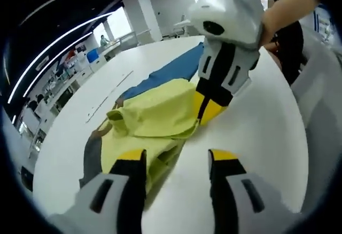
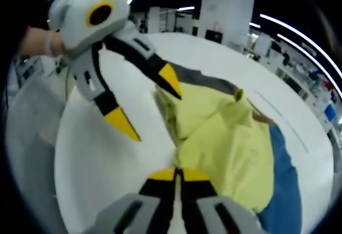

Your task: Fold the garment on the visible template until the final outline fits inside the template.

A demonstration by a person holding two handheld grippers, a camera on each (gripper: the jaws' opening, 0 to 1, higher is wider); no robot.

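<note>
right gripper view, R gripper pinching yellow garment

Yellow garment bunched (part-folded) on table.

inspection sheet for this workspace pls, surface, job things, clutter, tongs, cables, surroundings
surface: round white table, thin line marks near its far side
job's things: yellow garment partly folded and bunched, lying over a blue template; grey trim at one edge
clutter: nothing seen
grippers: left tongs open, hovering by the garment edge; right tongs shut on the garment's yellow edge
cables: nothing seen
surroundings: open office hall with ceiling strip lights, white pillar, shelves and desks; a person's hand holds the right tongs
</note>
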